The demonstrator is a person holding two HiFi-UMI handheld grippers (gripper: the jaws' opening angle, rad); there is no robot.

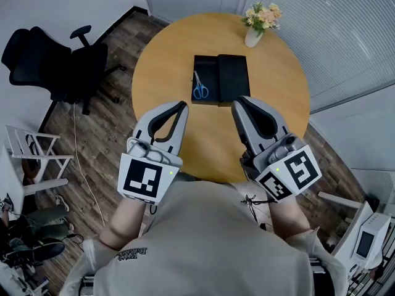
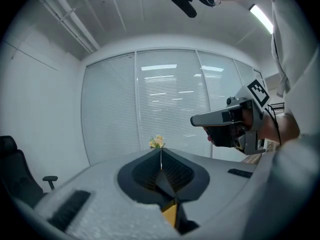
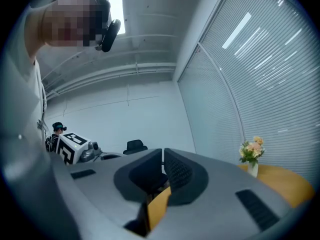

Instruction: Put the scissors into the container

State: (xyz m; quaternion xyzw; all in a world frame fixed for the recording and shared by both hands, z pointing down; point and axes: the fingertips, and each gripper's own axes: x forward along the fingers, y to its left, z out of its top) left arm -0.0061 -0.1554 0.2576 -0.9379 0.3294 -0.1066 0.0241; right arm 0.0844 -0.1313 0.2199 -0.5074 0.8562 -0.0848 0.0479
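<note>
Nearest, the left gripper [image 1: 182, 106] and right gripper [image 1: 238, 102] are hovering side by side, jaws pressed together, holding nothing. Just beyond their tips, blue-handled scissors [image 1: 200, 86] are lying in the black container's [image 1: 233, 79] left half.

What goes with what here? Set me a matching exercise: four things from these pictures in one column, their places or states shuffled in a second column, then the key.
Things:
1. blue-handled scissors
2. white vase of flowers
3. black office chair
4. left gripper

Places or states:
A. on the wood-plank floor, left of the round wooden table
B. near the table's far edge
C. shut, with nothing in it
D. lying on the left half of the flat black container

Pairs: 1-D, 2-B, 3-A, 4-C
</note>
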